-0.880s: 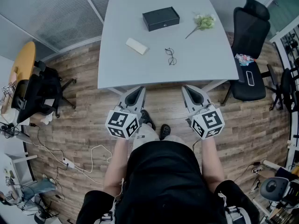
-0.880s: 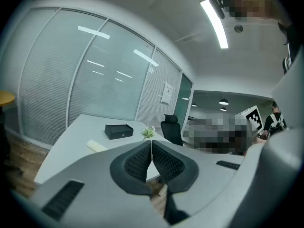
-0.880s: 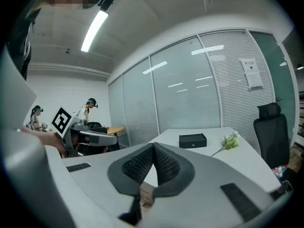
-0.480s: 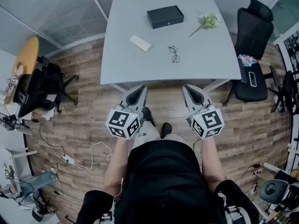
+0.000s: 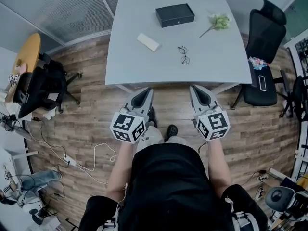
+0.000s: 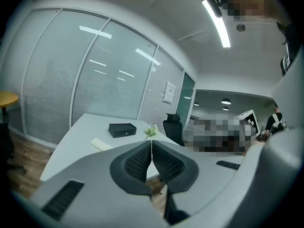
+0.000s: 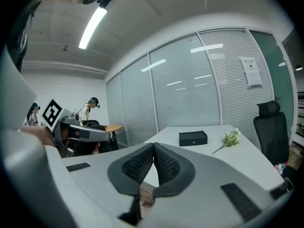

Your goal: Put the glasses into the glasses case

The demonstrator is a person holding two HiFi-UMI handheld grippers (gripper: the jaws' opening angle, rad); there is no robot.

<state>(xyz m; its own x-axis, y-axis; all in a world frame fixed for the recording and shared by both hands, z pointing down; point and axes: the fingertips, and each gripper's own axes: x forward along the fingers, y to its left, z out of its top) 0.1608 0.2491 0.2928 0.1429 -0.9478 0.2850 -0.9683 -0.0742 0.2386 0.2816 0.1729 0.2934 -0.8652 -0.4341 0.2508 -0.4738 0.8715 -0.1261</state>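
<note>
A pair of thin-framed glasses (image 5: 183,55) lies on the grey table (image 5: 139,66), near its middle. A black glasses case (image 5: 174,15) (image 6: 122,129) (image 7: 193,138) sits shut at the table's far side. My left gripper (image 5: 147,93) (image 6: 151,148) and right gripper (image 5: 196,90) (image 7: 154,150) are held side by side in front of the table's near edge, over the wooden floor, well short of the glasses. Both are shut with nothing between the pads.
A cream flat oblong (image 5: 148,42) (image 6: 101,144) lies left of the glasses. A sprig of pale flowers (image 5: 217,22) (image 7: 230,139) lies at the table's far right. A black office chair (image 5: 263,52) stands right of the table, another chair (image 5: 41,88) to the left. Cables (image 5: 72,160) trail on the floor.
The head view has shifted a little, so the table and its things sit slightly lower and to the right in the picture. Both grippers keep their pose, still shut.
</note>
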